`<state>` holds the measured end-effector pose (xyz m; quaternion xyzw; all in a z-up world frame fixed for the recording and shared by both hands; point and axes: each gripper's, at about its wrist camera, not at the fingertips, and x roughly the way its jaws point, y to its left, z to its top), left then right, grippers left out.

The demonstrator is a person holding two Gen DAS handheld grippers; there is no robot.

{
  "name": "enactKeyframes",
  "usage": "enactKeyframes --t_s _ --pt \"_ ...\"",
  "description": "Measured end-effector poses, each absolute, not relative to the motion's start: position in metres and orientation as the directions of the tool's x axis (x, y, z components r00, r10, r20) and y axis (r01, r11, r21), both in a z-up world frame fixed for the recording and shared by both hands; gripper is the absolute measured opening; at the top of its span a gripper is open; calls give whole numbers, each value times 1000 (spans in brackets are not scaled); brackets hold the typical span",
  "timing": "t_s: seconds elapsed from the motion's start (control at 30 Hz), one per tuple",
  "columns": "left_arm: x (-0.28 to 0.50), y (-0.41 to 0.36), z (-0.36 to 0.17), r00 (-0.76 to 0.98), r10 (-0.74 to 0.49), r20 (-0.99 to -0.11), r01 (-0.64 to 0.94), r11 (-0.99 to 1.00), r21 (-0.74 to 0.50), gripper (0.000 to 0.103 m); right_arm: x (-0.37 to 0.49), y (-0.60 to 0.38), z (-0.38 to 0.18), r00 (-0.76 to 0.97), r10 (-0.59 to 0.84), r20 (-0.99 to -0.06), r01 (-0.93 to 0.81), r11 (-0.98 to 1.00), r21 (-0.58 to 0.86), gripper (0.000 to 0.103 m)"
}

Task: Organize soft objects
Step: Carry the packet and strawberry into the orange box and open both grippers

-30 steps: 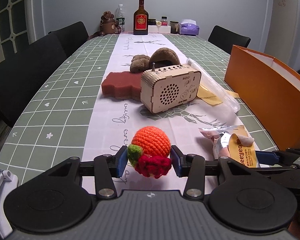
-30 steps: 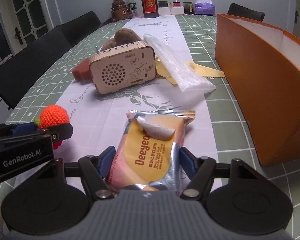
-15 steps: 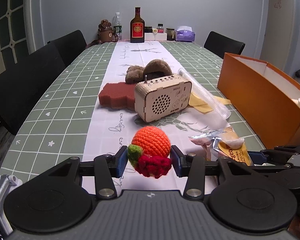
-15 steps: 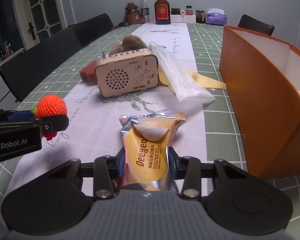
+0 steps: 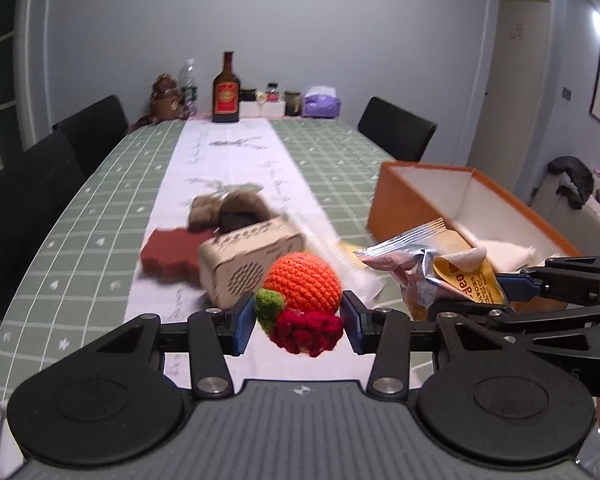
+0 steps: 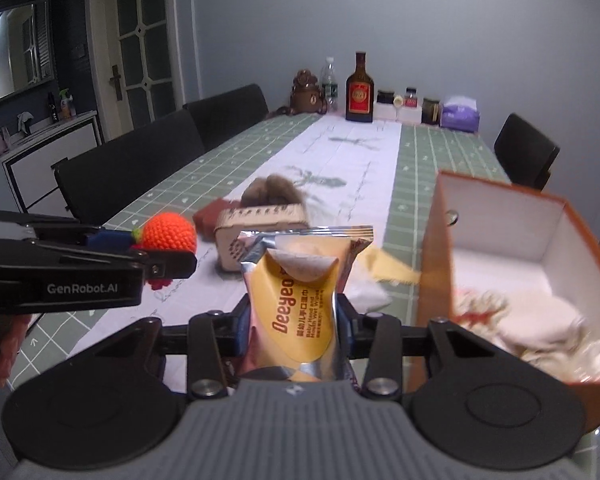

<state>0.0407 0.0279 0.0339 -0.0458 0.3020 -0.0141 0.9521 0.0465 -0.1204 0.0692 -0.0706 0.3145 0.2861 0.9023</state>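
Note:
My left gripper [image 5: 299, 322] is shut on an orange crocheted ball [image 5: 302, 288] with green and red knitted bits, held above the table. It also shows at the left of the right wrist view [image 6: 168, 234]. My right gripper [image 6: 292, 320] is shut on a yellow and silver wet-wipe pack [image 6: 296, 292], lifted off the table; the pack also shows in the left wrist view [image 5: 452, 272]. An open orange box [image 6: 500, 216] with white cloth inside stands to the right, also seen in the left wrist view [image 5: 416, 188].
On the table runner lie a wooden radio [image 5: 248, 264], a dark red sponge [image 5: 168, 252], a brown plush [image 5: 228, 210] and a yellow cloth [image 6: 388, 266]. Bottles and jars [image 5: 225, 94] stand at the far end. Black chairs [image 6: 132, 172] line the sides.
Both grippers have risen well above the table with their objects. The right gripper closed tighter on the wipe pack and lifted it. The open box interior has come into view.

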Motion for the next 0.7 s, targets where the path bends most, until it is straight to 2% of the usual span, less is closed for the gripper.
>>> enactKeyframes --t_s 0.43,0.7 --pt "88 -39 70 826 -246 -508 204 969 -138 51 85 -200 115 692 393 -606 -504 864 -15 41" --pt "136 -85 58 759 -304 -576 294 949 -114 51 131 -245 114 674 325 -663 -469 882 -44 41"
